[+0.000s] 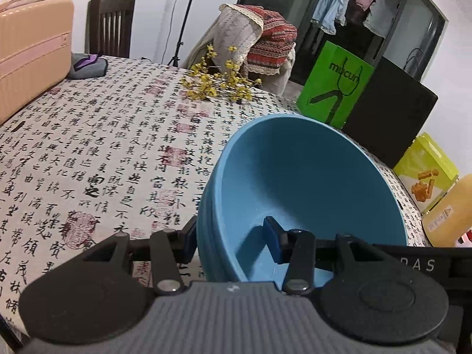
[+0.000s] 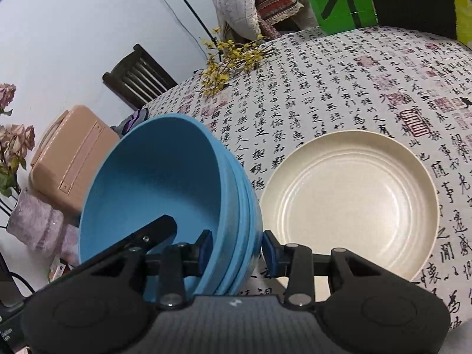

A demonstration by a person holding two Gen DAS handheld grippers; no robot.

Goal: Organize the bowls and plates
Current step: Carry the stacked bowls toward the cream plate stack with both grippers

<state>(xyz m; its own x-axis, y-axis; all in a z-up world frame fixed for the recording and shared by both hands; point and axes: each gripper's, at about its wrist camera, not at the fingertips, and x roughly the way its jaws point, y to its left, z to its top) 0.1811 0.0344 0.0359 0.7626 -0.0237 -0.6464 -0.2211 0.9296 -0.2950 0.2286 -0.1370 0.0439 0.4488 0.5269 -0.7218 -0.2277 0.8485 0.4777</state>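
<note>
Both grippers clamp the blue bowls: left gripper pinches the wall on one side, one pad inside and one outside, and right gripper pinches the opposite wall the same way, jaws partly closed on it. Bowls look like a nested stack, tilted and apparently lifted above the table, just beside the cream plate. Stacking seems done for bowls; setting them down is left, maybe on the plate.
</note>
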